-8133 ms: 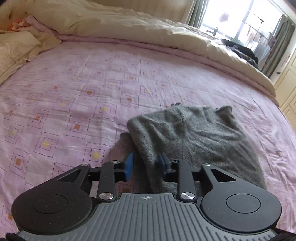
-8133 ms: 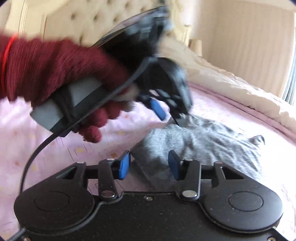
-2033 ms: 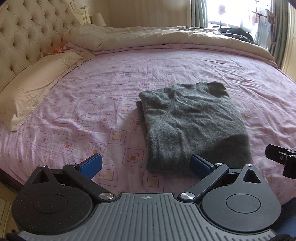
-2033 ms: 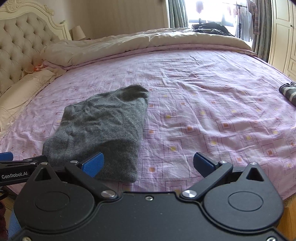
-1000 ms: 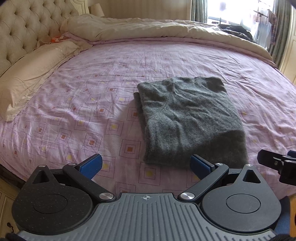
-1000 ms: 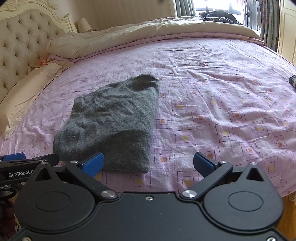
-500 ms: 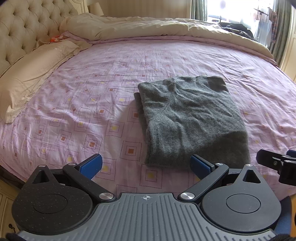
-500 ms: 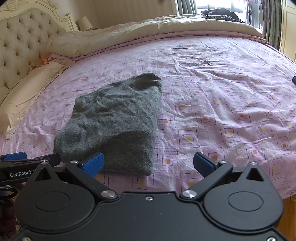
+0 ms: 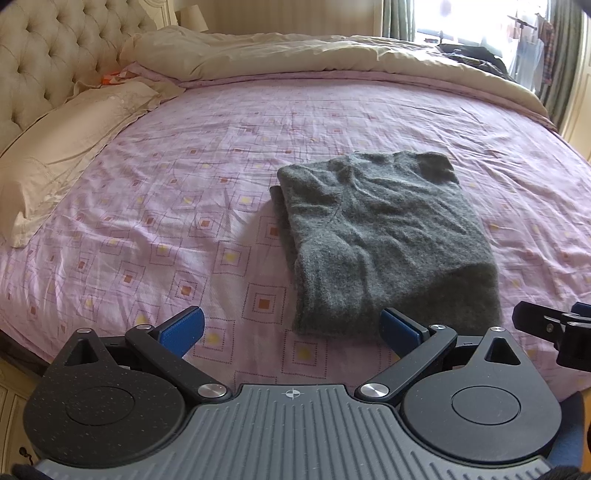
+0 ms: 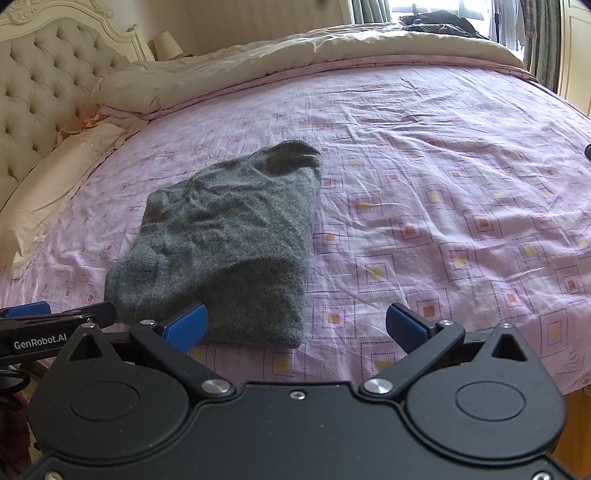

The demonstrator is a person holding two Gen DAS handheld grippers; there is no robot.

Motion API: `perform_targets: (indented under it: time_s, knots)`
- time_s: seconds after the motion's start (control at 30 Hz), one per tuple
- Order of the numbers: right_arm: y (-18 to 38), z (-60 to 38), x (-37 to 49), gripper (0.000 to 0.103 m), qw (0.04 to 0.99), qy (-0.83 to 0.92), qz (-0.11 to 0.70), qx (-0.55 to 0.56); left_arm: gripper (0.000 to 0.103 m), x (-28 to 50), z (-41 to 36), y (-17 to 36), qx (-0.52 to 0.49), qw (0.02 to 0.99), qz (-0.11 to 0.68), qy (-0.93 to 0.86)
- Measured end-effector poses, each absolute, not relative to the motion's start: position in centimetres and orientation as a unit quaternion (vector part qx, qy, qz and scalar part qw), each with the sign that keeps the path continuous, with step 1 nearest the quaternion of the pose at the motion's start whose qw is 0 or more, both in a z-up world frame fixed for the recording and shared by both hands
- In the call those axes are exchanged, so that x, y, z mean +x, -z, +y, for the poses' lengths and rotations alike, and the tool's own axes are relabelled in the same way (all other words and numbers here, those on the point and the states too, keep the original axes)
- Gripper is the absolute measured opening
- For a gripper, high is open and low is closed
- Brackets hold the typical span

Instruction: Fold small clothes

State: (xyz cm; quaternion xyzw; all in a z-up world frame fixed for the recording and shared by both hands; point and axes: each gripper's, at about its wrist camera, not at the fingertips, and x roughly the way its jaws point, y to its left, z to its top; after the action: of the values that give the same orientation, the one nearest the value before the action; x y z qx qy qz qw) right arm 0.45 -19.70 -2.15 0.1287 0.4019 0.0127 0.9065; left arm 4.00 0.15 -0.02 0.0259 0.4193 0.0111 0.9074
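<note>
A grey knitted garment [image 9: 384,236] lies folded into a thick rectangle on the pink patterned bed sheet [image 9: 184,206]. It also shows in the right wrist view [image 10: 229,243]. My left gripper [image 9: 291,330] is open and empty, held back from the garment's near edge. My right gripper [image 10: 295,326] is open and empty, just short of the garment's near right corner. The tip of the right gripper shows at the right edge of the left wrist view [image 9: 554,328], and the left one shows at the left edge of the right wrist view [image 10: 55,319].
A cream pillow [image 9: 62,147] lies at the left by the tufted headboard [image 9: 51,59]. A beige duvet [image 9: 332,51] is bunched along the far side of the bed. Dark clothes [image 10: 439,18] lie near the window. The bed's near edge is just below the grippers.
Over eight seconds both grippers let go of the garment and drew back to the bed's near edge. In the last second the views barely shift.
</note>
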Motion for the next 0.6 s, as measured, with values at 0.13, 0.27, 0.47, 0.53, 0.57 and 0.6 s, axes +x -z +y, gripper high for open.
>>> perform_targets:
  time_s: [0.13,0.27,0.47,0.53,0.57,0.6]
  knots:
    - [2.15,-19.72,0.43,0.103,0.907,-0.013,0.402,0.128,0.102,3.93,0.27,-0.01,0.026,0.907,0.419,-0.012]
    - [2.22,-19.73,0.36,0.103,0.907,-0.013,0.401,0.13,0.102,3.92,0.25,-0.01,0.025,0.908,0.419,-0.011]
    - [2.22,-19.69,0.23,0.103,0.906,-0.013,0.401,0.133,0.102,3.67,0.22,-0.13,0.03,0.908,0.418,-0.011]
    - [2.23,-19.67,0.23,0.103,0.906,-0.013,0.401,0.133,0.102,3.65,0.21,-0.14,0.031,0.908,0.418,-0.01]
    - [2.22,-19.7,0.23,0.103,0.906,-0.013,0.401,0.133,0.102,3.62,0.18,-0.18,0.032,0.908,0.418,-0.01]
    - [2.23,-19.67,0.23,0.103,0.906,-0.014,0.401,0.133,0.102,3.61,0.17,-0.19,0.033,0.908,0.417,-0.01]
